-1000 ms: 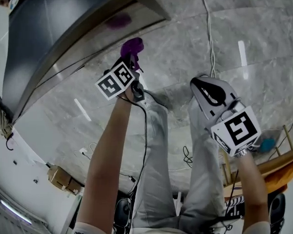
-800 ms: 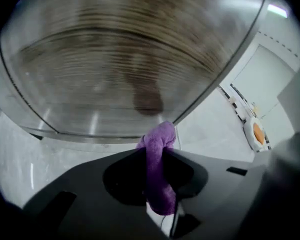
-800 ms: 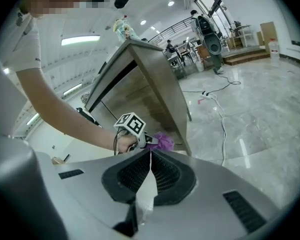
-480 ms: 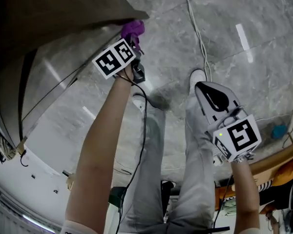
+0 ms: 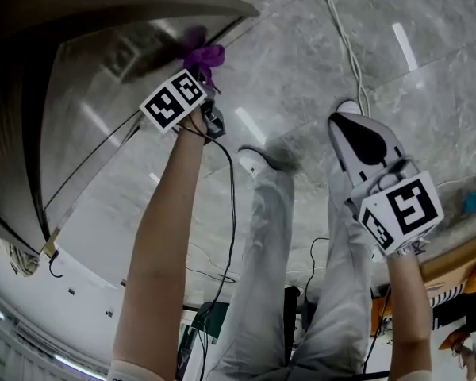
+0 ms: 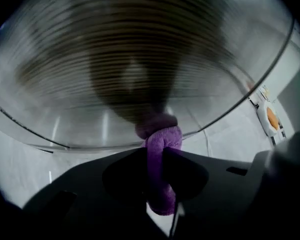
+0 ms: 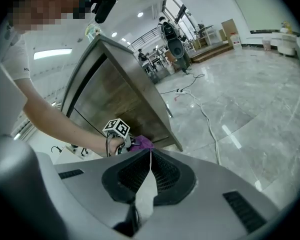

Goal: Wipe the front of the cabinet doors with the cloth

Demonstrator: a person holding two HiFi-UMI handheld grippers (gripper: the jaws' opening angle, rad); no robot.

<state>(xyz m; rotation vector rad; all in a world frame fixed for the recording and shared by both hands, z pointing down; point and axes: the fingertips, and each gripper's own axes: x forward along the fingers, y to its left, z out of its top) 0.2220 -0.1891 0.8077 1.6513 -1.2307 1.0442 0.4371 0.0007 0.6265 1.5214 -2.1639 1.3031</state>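
A purple cloth [image 5: 200, 57] is pinched in my left gripper [image 5: 192, 82], whose jaws are shut on it. In the left gripper view the cloth [image 6: 160, 159] pokes out past the jaws and presses on the glossy cabinet door [image 6: 130, 64], which mirrors it. The cabinet door [image 5: 103, 70] fills the upper left of the head view. My right gripper [image 5: 365, 145] hangs apart at the right, over the floor, jaws shut with nothing between them. The right gripper view shows its own jaws [image 7: 150, 156], the cloth [image 7: 141, 143] and the cabinet [image 7: 120, 99] beyond.
Grey marble floor [image 5: 301, 62] lies below. A white cable [image 5: 345, 38] runs across it near my right shoe. The person's legs [image 5: 278, 260] stand between the arms. Wooden furniture [image 5: 460, 252] and clutter sit at the right edge; a white wall base [image 5: 32, 292] is at lower left.
My left gripper has slid the cloth along the door, towards the left and further onto its face. The head view has shifted. The right gripper stays about where it was.
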